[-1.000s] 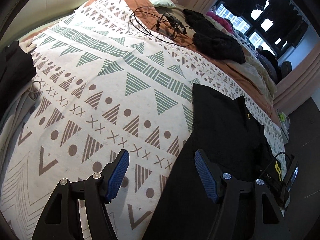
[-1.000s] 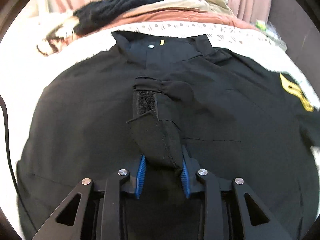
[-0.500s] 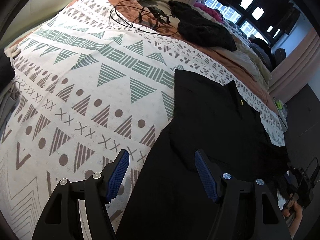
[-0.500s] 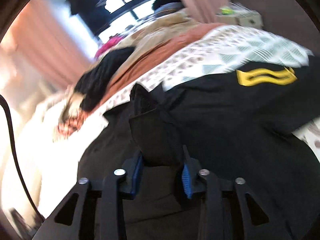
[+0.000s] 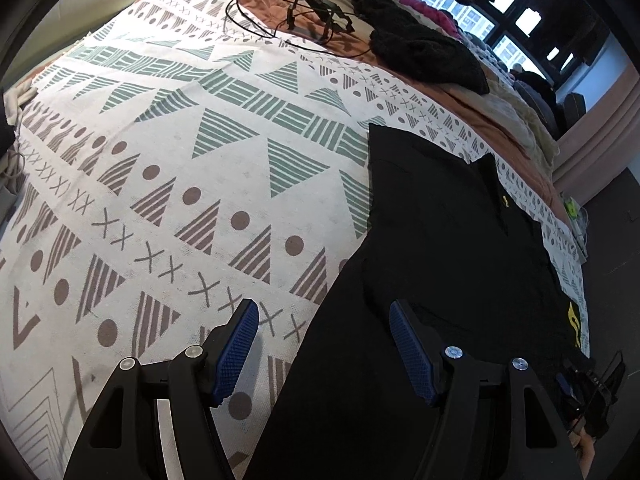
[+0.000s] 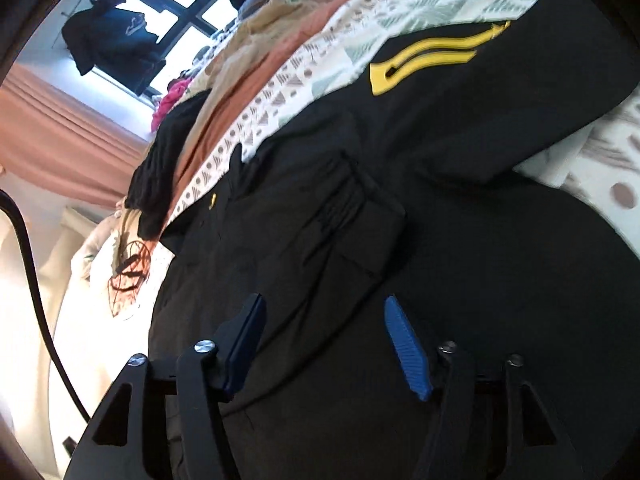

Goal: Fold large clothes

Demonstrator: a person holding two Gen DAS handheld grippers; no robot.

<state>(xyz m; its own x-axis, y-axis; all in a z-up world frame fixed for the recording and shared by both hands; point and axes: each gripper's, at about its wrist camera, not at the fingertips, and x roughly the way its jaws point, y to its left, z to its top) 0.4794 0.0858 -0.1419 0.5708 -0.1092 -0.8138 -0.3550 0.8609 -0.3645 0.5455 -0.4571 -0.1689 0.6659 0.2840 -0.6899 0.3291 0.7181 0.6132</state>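
Note:
A large black jacket (image 5: 440, 248) with yellow stripes lies spread on a patterned bedspread (image 5: 168, 168). In the right wrist view the jacket (image 6: 360, 240) fills the frame; its cuff with a strap (image 6: 360, 216) lies folded onto the body and the yellow stripes (image 6: 432, 60) show on the far sleeve. My left gripper (image 5: 324, 344) is open and empty, over the jacket's left edge. My right gripper (image 6: 324, 340) is open and empty, just above the jacket's body.
A black knit garment (image 5: 420, 52) and a tangle of black cable (image 5: 304, 16) lie at the far side of the bed. More clothes are piled near the window (image 5: 520, 24). Pink curtains (image 6: 60, 144) hang behind. A black cable (image 6: 28, 264) runs at the left.
My right gripper has opened and let go of the cuff, which now lies on the jacket's body. My left gripper has moved toward the jacket's left edge, still open.

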